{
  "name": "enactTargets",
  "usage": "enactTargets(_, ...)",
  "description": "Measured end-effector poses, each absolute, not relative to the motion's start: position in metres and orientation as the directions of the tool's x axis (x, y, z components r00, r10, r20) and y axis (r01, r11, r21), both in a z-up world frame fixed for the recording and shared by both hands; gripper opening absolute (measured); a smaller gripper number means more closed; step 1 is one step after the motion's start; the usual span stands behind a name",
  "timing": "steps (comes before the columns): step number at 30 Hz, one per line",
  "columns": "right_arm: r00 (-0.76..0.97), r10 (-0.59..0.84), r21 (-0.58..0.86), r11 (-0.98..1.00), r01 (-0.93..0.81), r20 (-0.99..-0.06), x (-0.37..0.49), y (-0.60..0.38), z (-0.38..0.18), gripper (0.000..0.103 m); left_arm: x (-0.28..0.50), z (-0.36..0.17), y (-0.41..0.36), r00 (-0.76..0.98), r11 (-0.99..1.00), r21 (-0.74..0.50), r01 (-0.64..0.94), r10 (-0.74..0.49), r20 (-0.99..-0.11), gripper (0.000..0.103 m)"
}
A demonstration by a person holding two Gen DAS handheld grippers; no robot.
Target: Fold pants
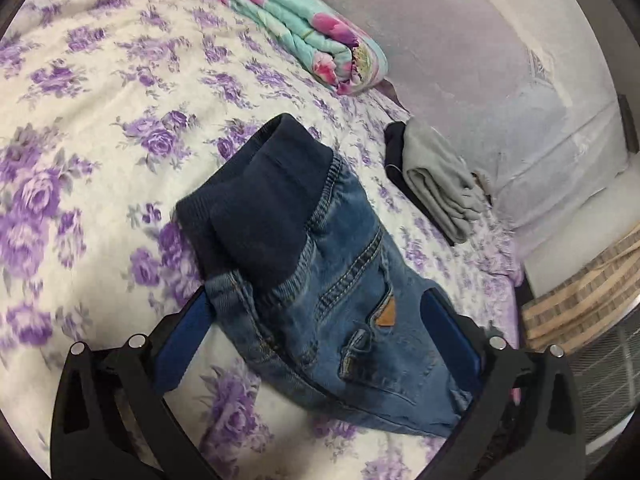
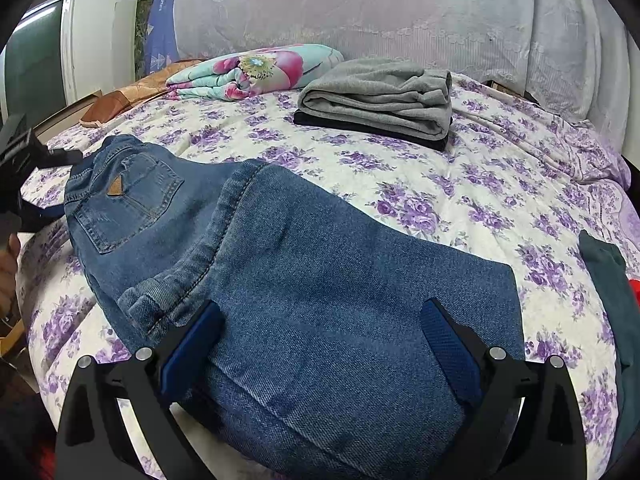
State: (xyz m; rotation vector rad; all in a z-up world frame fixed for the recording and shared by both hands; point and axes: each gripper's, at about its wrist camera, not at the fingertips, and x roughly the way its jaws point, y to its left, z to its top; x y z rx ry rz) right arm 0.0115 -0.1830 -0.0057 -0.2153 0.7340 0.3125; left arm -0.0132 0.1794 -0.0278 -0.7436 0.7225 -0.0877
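Note:
Blue jeans (image 2: 312, 280) with a dark navy ribbed waistband (image 1: 256, 204) lie on the floral bedspread (image 1: 100, 128), legs folded over. My left gripper (image 1: 316, 304) is open, its blue pads either side of the waist end near the back pocket with a tan patch (image 1: 386, 314). My right gripper (image 2: 320, 320) is open, its fingers straddling the folded leg end. The left gripper also shows in the right wrist view (image 2: 24, 168) at the far left, by the waistband.
A folded grey garment (image 2: 380, 94) on a dark one and a folded turquoise floral blanket (image 2: 256, 70) lie near the headboard (image 2: 360, 8). A dark green cloth (image 2: 608, 280) lies at the right bed edge. The bed edge (image 1: 516, 280) drops off to the right.

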Motion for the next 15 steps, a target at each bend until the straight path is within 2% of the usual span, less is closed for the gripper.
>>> enactTargets(3, 0.699, 0.204, -0.082, 0.932, -0.353, -0.685, 0.011, -0.183, -0.006, 0.100, -0.013, -0.030, 0.175, 0.773, 0.791, -0.591, -0.159, -0.273, -0.573, 0.099)
enactTargets(8, 0.699, 0.205, -0.080, 0.933, -0.352, -0.685, 0.011, -0.183, -0.006, 0.100, -0.022, -0.029, 0.168, 0.759, 0.855, -0.510, -0.092, -0.271, -0.592, 0.099)
enactTargets(12, 0.699, 0.204, -0.080, 0.933, -0.350, -0.685, 0.011, -0.184, -0.006, 0.100, -0.018, -0.027, 0.168, 0.707, 0.862, -0.490, -0.129, -0.266, -0.655, 0.099)
enactTargets(15, 0.700, 0.204, -0.080, 0.933, -0.350, -0.685, 0.011, -0.184, -0.006, 0.100, -0.015, -0.028, 0.172, 0.686, 0.853, -0.505, -0.134, -0.288, -0.668, 0.099)
